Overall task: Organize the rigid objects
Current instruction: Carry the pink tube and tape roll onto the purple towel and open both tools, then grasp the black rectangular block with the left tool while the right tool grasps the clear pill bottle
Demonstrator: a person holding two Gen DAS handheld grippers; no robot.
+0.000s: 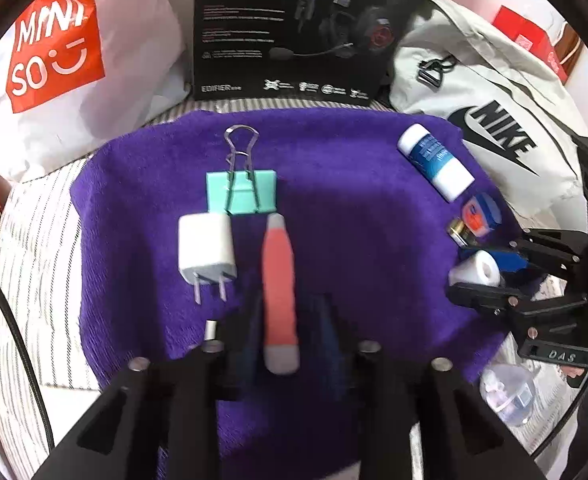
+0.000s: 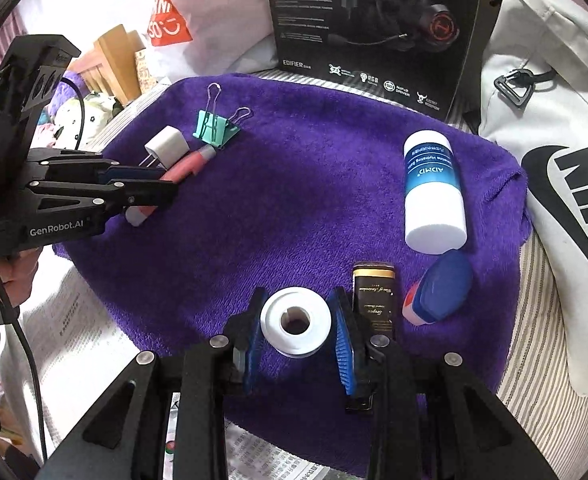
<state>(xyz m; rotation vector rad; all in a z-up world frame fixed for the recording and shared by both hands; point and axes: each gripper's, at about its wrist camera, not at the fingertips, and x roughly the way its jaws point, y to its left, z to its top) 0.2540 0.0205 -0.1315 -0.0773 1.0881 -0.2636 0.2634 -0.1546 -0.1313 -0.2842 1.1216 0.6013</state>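
Both hand-held grippers work over a purple towel (image 2: 294,208) spread on striped bedding (image 1: 33,248). On the towel's left side, the left gripper (image 1: 281,320) has its 2 fingers either side of a coral-red pen-shaped object (image 1: 279,280) with pale ends; in the right wrist view the fingers look closed against its sides, though the left wrist view is blurred and actual contact is hard to confirm. The pen-shaped object lies along the gripper's axis, its far tip just short of a mint-green binder clip (image 1: 241,196) whose wire handles point away. A white plug adapter (image 1: 206,250) lies just left of the pen-shaped object, prongs toward the camera.

On the towel's right side, the right gripper (image 2: 296,324) has its blue-padded fingers (image 2: 344,344) spread around a white spool (image 2: 296,322) with a hollow centre. The pads sit just outside the spool's rim, so the jaws stand partly open around it; whether they press on it cannot be told. A small dark tube with gold ends (image 2: 373,300) lies just right of the right finger, and a blue-and-white correction-tape dispenser (image 2: 440,292) rests beside that. Farther back lies a white bottle with a blue label (image 2: 434,188).

Behind the towel stand a black headset box (image 2: 374,20), a white Miniso bag (image 1: 53,40) and a white Nike bag (image 2: 554,140).
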